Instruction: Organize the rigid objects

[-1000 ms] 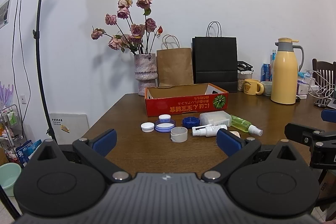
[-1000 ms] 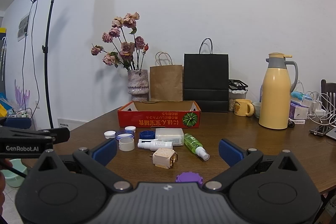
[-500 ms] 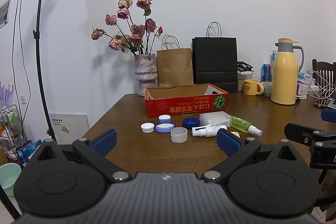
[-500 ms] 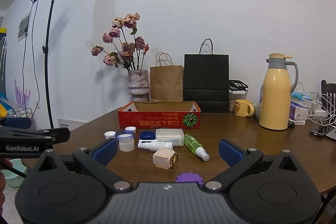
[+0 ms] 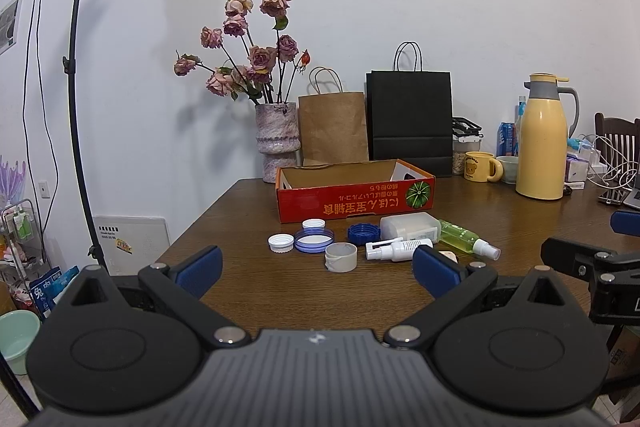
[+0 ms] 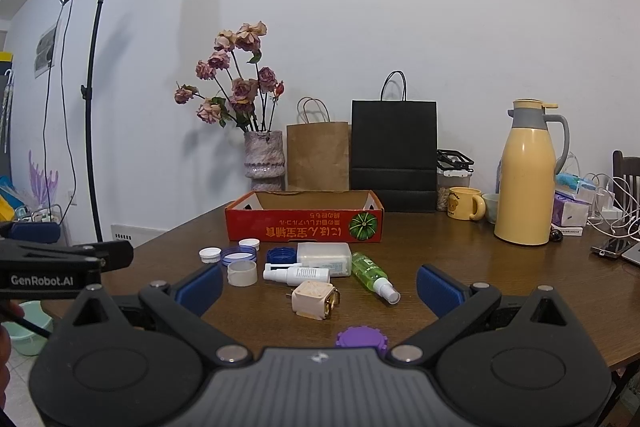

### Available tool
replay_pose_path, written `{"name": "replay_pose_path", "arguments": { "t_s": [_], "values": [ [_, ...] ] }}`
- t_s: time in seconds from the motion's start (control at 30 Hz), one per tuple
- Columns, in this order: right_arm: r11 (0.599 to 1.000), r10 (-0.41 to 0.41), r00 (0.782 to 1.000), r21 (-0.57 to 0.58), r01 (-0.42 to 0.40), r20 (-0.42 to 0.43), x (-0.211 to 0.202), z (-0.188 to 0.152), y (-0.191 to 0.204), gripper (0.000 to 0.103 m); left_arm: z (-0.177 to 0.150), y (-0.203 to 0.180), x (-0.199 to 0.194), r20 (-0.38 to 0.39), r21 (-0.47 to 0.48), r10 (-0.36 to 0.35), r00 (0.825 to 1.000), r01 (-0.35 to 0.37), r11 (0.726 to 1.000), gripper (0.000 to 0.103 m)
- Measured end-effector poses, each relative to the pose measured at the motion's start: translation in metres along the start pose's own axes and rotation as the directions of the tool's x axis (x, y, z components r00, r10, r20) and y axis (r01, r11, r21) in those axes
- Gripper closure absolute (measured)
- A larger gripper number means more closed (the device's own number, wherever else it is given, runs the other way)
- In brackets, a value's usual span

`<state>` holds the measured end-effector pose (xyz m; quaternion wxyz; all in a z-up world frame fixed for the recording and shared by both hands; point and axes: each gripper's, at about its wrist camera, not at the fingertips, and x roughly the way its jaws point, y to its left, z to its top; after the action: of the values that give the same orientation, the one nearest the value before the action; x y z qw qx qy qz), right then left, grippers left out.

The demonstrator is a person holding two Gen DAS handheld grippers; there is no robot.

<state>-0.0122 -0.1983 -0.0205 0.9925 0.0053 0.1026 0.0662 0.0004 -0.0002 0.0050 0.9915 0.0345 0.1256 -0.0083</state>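
Left claw point(image 5: 316, 269) and right claw point(image 6: 318, 285) are both gaping wide, holding nothing; ahead are lying two spray bottles, white point(image 6: 298, 273) and green point(image 6: 374, 277); purple cap point(image 6: 362, 338) is sitting half hidden.

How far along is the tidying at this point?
Nothing looks done: the red box shows nothing inside from here. Nothing in hand; left gripper and right gripper are open. Left: caps, spray bottles, beige plug and purple cap on the table.

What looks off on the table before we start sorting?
The red box sits with its print upside down. The green spray bottle and white spray bottle lie on their sides. A plug adapter is tipped over, prongs sideways. Loose caps lie scattered, including a purple cap near the right claw. No spills.
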Motion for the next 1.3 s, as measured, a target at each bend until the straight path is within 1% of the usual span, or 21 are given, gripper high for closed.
{"name": "replay_pose_path", "arguments": {
  "t_s": [0.23,0.4,0.73,1.13,1.3],
  "values": [
    [1.000,0.010,1.000,-0.006,-0.010,-0.016,0.006,-0.001,-0.001,0.000,0.004,-0.001,0.003,0.010,0.008,-0.007,1.000,0.007,1.000,0.000],
    [1.000,0.013,0.999,-0.005,-0.013,-0.033,0.016,-0.004,-0.006,0.000,0.002,-0.003,0.015,-0.015,0.008,-0.028,1.000,0.028,1.000,0.000],
    [1.000,0.005,0.995,0.006,-0.004,-0.103,0.048,-0.014,-0.022,0.000,-0.007,-0.009,0.049,-0.066,0.019,-0.044,0.997,0.046,0.999,0.000],
    [1.000,0.015,0.980,-0.001,-0.016,-0.199,0.091,-0.030,-0.034,0.002,-0.016,-0.016,0.093,-0.134,0.011,-0.039,0.990,0.041,0.999,0.000],
    [1.000,0.022,0.970,-0.003,-0.023,-0.242,0.109,-0.040,-0.039,0.007,-0.020,-0.019,0.108,-0.171,0.008,-0.036,0.985,0.038,0.999,0.000]
  ]
}}
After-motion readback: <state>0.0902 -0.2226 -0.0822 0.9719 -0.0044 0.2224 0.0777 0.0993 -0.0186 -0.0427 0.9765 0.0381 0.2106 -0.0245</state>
